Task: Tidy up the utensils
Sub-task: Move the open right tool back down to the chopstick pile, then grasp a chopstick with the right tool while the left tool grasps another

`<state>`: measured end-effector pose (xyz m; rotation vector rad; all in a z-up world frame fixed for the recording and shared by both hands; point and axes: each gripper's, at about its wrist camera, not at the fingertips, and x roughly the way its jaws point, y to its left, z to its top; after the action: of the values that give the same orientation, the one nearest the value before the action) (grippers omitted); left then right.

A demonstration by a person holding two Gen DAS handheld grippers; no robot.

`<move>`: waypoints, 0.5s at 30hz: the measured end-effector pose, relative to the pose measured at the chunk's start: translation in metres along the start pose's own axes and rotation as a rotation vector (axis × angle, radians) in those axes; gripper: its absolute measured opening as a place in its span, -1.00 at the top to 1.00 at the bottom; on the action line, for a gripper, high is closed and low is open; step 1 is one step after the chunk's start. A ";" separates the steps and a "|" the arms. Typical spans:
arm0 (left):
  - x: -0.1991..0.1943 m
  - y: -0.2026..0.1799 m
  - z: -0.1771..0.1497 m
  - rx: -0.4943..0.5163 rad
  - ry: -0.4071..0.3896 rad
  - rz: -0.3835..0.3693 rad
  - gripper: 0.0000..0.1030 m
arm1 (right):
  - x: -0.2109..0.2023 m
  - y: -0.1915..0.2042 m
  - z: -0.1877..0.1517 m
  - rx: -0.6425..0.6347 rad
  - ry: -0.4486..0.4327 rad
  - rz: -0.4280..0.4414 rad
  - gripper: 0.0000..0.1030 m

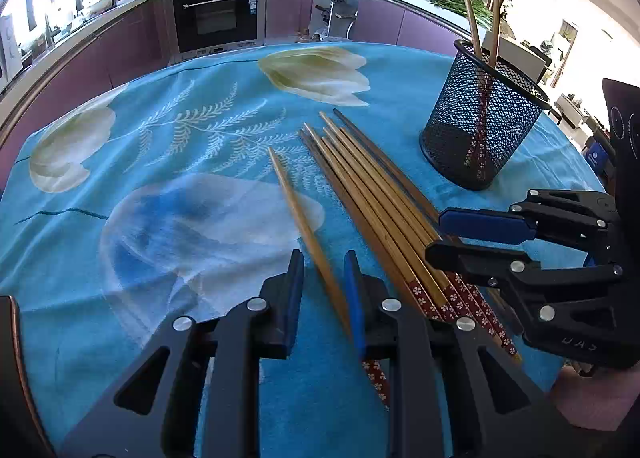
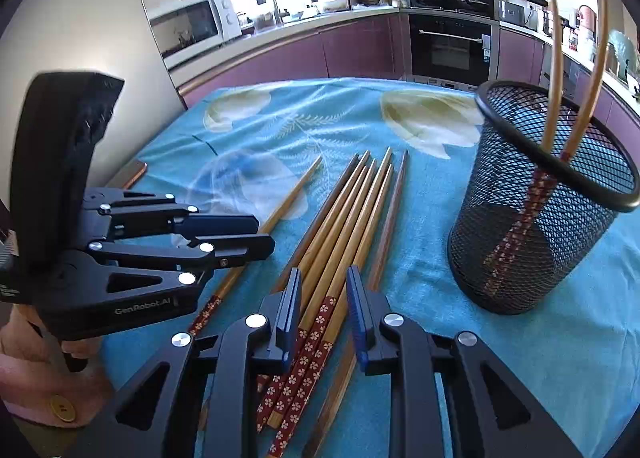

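A single wooden chopstick (image 1: 296, 209) lies between the pads of my left gripper (image 1: 324, 258). It rests against the right pad with a gap on its left, so the jaws stand open. To the right lies a row of several chopsticks (image 1: 360, 185) with red flowered ends. My right gripper (image 2: 324, 274) straddles the middle ones (image 2: 352, 209) near their red ends, and they fill the space between its pads. A black mesh holder (image 2: 540, 225) stands upright at the right with two chopsticks (image 2: 556, 69) leaning in it.
A blue flowered cloth (image 1: 160, 161) covers the table. A flat copper-edged object (image 2: 132, 173) lies at the cloth's left edge. A person's hand (image 2: 24, 338) holds the left gripper (image 2: 268, 236). Purple cabinets and an oven (image 1: 216, 13) stand beyond the table.
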<state>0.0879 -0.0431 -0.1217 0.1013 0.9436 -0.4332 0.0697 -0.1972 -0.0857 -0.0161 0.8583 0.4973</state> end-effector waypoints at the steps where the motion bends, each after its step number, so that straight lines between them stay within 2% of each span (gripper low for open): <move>1: 0.000 0.000 0.000 0.000 0.000 -0.001 0.59 | -0.001 0.000 0.000 0.001 -0.003 -0.008 0.58; 12: 0.001 0.001 0.002 0.012 0.005 0.002 0.62 | 0.007 -0.017 0.000 0.056 0.014 -0.066 0.58; 15: 0.001 0.001 0.004 0.007 0.006 0.007 0.71 | 0.011 -0.020 -0.002 0.066 0.031 -0.062 0.70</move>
<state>0.0918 -0.0433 -0.1208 0.1122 0.9478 -0.4295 0.0832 -0.2111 -0.0985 0.0097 0.9013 0.4114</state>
